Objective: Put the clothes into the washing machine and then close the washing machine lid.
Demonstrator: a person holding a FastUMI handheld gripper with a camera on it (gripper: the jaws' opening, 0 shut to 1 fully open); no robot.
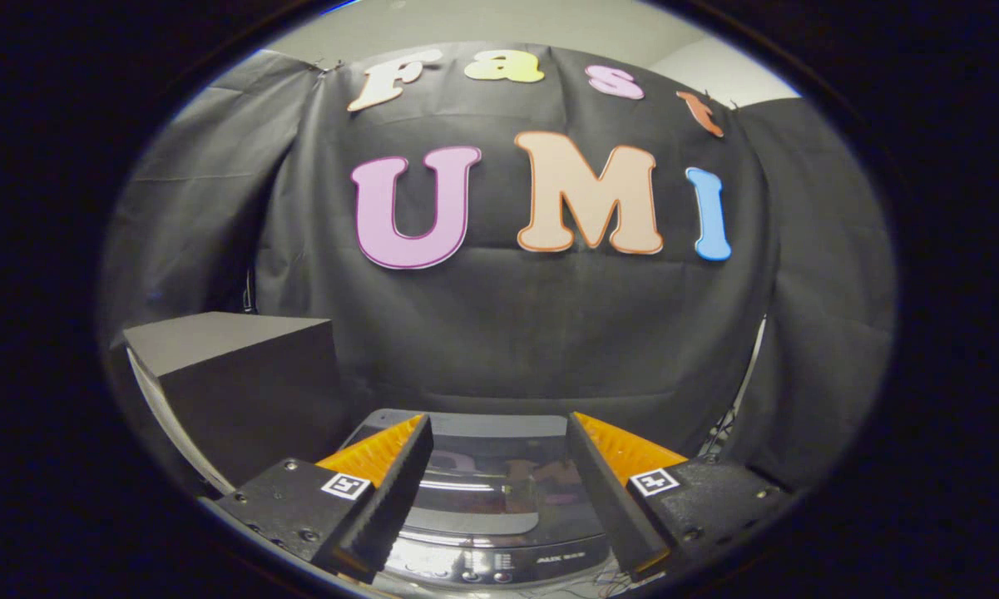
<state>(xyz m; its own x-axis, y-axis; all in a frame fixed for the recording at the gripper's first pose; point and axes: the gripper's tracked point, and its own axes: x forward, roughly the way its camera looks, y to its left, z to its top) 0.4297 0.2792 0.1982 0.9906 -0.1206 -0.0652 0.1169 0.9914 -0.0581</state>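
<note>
A top-loading washing machine (499,532) stands below and just ahead of my fingers, its dark glossy lid (491,487) lying flat and shut, with a control strip (499,570) along its near edge. My gripper (499,428) hovers above the lid, open, with nothing between the fingers. The left finger (383,482) and right finger (611,487) frame the lid. I see no clothes here.
A dark box-shaped block (233,374) stands to the left of the machine, taller than the lid. The booth's black cloth wall (549,333) hangs close behind the machine. Cables (728,420) hang at the right behind the machine.
</note>
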